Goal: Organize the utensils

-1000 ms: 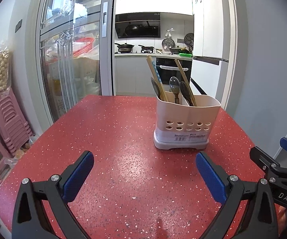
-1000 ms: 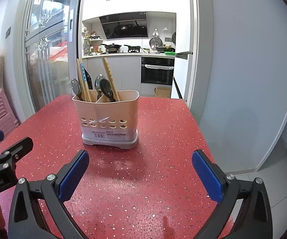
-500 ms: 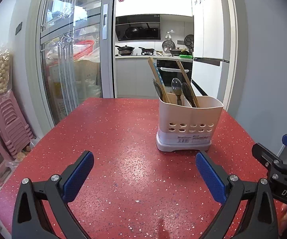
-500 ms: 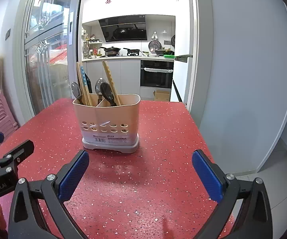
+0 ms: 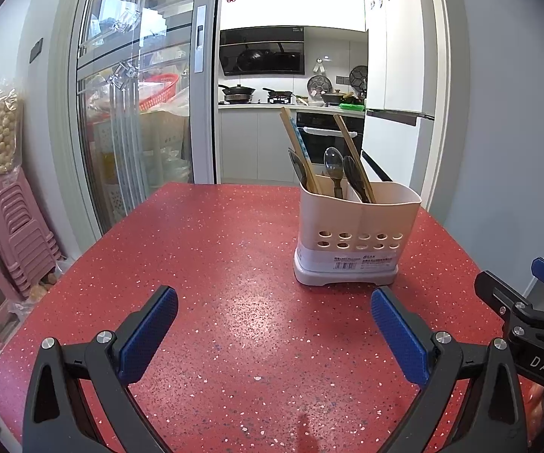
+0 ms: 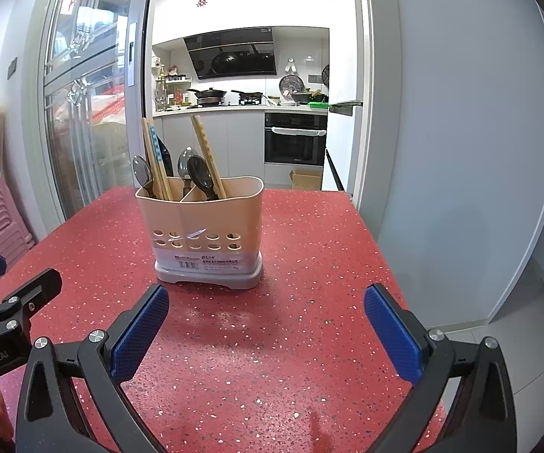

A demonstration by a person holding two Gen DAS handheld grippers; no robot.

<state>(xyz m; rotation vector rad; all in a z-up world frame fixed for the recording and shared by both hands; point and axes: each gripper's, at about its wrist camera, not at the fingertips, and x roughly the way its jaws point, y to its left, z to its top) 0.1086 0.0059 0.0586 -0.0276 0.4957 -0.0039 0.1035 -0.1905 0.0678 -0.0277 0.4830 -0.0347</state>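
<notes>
Left hand-held gripper [image 5: 273,330]: we are holding it low over the counter [image 5: 215,264], fingers spread wide apart, gripping nothing. Blue pads [image 5: 147,334] are showing a fine dimpled texture on black plastic arms with silver rivets.

Right hand-held gripper [image 6: 266,326]: we are carrying it likewise spread wide, nothing between its blue pads [image 6: 392,334].

Counter is reading as glossy red stone, speckled white, glare streaking its middle.

Utensil holder [image 6: 200,234] is standing upright ahead of both tools, toward the counter's right half. Cream plastic, rounded corners, two rows of round holes, grey footed base, barcode label, a divider splitting it into two compartments. Wooden chopsticks [image 6: 205,154] are leaning out of it beside dark glossy spoons [image 6: 198,175]; a further chopstick pair [image 5: 298,151] with a blue strip is leaning in the left compartment.

Right counter edge is dropping off near a grey wall [image 6: 460,132]. Left edge is facing stacked pink stools [image 5: 11,219] and a glass sliding door [image 5: 136,105]. Bare red surface is lying between our fingers and the holder.
</notes>
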